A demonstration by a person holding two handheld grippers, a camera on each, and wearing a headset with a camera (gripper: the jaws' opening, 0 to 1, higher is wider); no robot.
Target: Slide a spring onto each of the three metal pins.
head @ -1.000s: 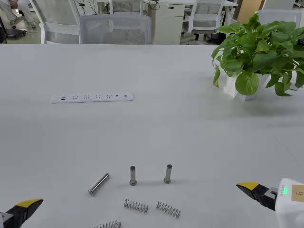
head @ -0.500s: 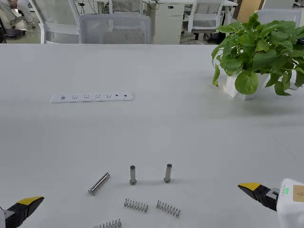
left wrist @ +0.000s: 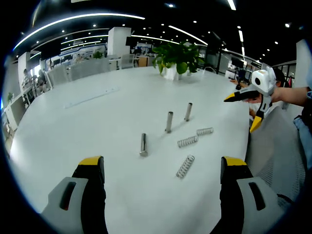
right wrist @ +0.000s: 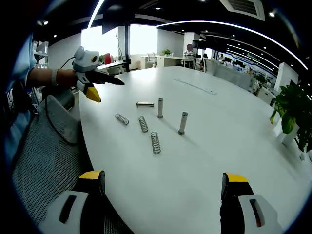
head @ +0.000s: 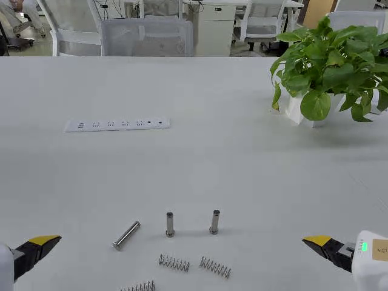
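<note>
Three metal pins stand or lie on the white table [head: 200, 163]: one lies flat [head: 126, 234], two stand upright [head: 170, 224] [head: 214, 222]. Three springs lie in front of them [head: 174, 262] [head: 215, 267] [head: 137, 287]. My left gripper [left wrist: 163, 168] is open and holds nothing; it hovers at the near left edge [head: 36, 247], short of the lying pin [left wrist: 143, 145] and the nearest spring [left wrist: 185, 166]. My right gripper [right wrist: 163, 179] is open with nothing in it too, at the near right [head: 327, 247], well apart from the nearest spring [right wrist: 155, 142] and an upright pin [right wrist: 183, 123].
A white power strip [head: 117, 124] lies at mid-left of the table. A potted green plant [head: 330, 60] stands at the far right. Mesh office chairs [head: 147, 36] line the far edge. The table edge runs close under both grippers.
My left gripper has crept slightly up and inward. The right gripper, pins and springs stay where they were.
</note>
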